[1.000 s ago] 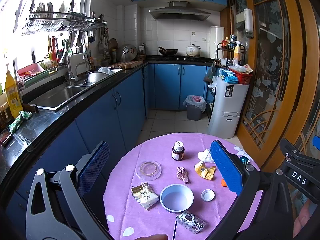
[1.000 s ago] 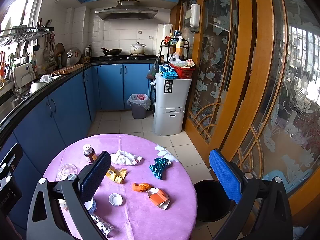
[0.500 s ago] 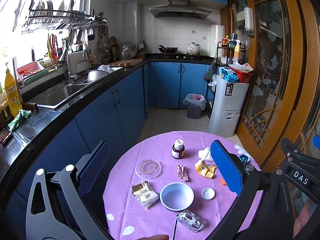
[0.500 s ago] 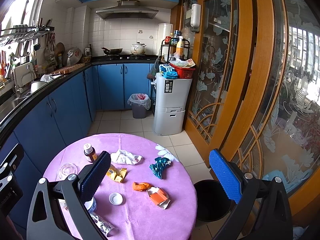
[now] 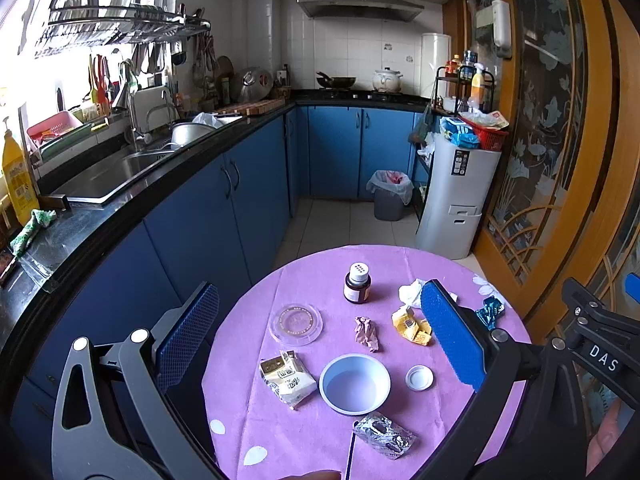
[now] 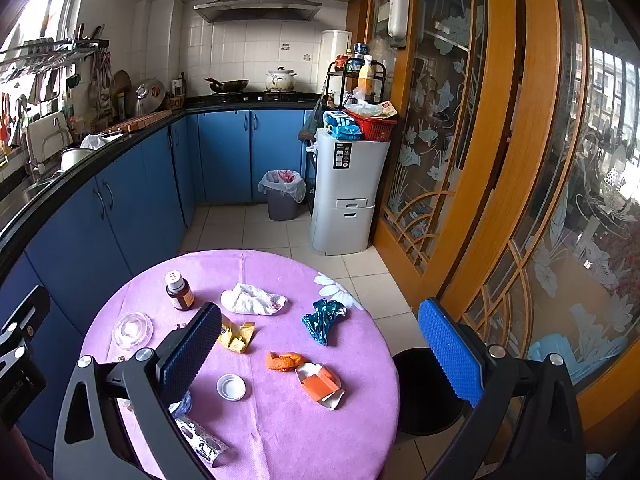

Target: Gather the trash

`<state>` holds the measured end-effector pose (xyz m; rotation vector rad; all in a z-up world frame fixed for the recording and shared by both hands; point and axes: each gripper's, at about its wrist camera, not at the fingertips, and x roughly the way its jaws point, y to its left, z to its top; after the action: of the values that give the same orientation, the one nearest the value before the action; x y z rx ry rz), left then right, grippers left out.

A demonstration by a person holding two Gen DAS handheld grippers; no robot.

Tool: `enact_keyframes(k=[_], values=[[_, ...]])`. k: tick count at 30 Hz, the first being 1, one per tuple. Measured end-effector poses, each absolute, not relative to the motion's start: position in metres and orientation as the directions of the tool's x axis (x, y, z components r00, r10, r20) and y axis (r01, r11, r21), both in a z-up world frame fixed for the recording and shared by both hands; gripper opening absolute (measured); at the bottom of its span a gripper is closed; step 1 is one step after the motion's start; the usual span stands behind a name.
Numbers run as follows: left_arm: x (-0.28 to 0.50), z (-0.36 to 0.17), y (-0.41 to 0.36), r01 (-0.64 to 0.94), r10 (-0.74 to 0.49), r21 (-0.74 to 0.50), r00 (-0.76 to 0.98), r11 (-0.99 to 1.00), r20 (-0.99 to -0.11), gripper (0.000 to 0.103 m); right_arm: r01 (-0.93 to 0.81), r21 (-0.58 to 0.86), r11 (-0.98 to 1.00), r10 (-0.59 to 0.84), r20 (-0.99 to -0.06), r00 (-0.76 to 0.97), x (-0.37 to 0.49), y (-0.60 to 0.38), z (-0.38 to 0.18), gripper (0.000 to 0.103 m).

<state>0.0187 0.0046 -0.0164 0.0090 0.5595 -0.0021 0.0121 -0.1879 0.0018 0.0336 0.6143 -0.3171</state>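
A round table with a purple cloth (image 5: 400,264) (image 6: 280,440) holds scattered trash. The left wrist view shows a snack packet (image 5: 287,378), a pink wad (image 5: 366,333), a yellow wrapper (image 5: 410,322), a silver wrapper (image 5: 384,434) and a white tissue (image 5: 408,291). The right wrist view shows the tissue (image 6: 253,299), a teal wrapper (image 6: 323,318), the yellow wrapper (image 6: 236,336), an orange scrap (image 6: 285,361) and an orange-and-white carton (image 6: 322,385). My left gripper (image 5: 320,336) and right gripper (image 6: 320,354) both hover open and empty above the table.
A brown bottle (image 5: 357,283), a clear lid (image 5: 295,323), a white bowl (image 5: 354,384) and a small white cap (image 5: 419,377) also sit on the table. A black bin (image 6: 424,392) stands beside the table's right edge. A lined bin (image 6: 282,194) stands by the far cabinets.
Both grippers have barely shifted; the table looks slightly nearer. Nothing on the table has moved.
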Motion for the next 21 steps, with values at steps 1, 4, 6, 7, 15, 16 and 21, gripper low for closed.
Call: enact_keyframes(k=[1,4,6,7,15,16,21], values=[[0.019,-0.017,0.004,0.005,0.0,0.007,0.847,1.0,-0.532,0.1,0.302,-0.063,0.951,-0.282,-0.572,0.77,0.013,-0.188,0.001,0.096],[0.021,-0.019,0.003,0.005,0.001,0.01,0.843,1.0,-0.538,0.1,0.301,-0.062,0.951,-0.281,-0.574,0.769,0.013,-0.188,0.0,0.096],[0.023,-0.019,0.004,0.006,0.001,0.01,0.84,1.0,-0.543,0.1,0.298,-0.063,0.952,-0.279,-0.578,0.767,0.015,-0.189,-0.002,0.096],[0.024,-0.019,0.004,0.005,0.002,0.011,0.839,1.0,-0.544,0.1,0.298,-0.063,0.952,-0.278,-0.58,0.766,0.016,-0.19,-0.003,0.096],[0.029,-0.023,0.005,0.003,0.002,0.009,0.829,1.0,-0.559,0.1,0.289,-0.065,0.955,-0.269,-0.597,0.755,0.023,-0.189,-0.009,0.096],[0.029,-0.024,0.005,0.002,0.004,0.01,0.828,1.0,-0.561,0.1,0.289,-0.065,0.955,-0.269,-0.6,0.753,0.023,-0.189,-0.01,0.096],[0.034,-0.03,0.004,0.003,0.005,0.013,0.814,1.0,-0.581,0.1,0.281,-0.061,0.958,-0.256,-0.627,0.736,0.029,-0.189,-0.017,0.096]])
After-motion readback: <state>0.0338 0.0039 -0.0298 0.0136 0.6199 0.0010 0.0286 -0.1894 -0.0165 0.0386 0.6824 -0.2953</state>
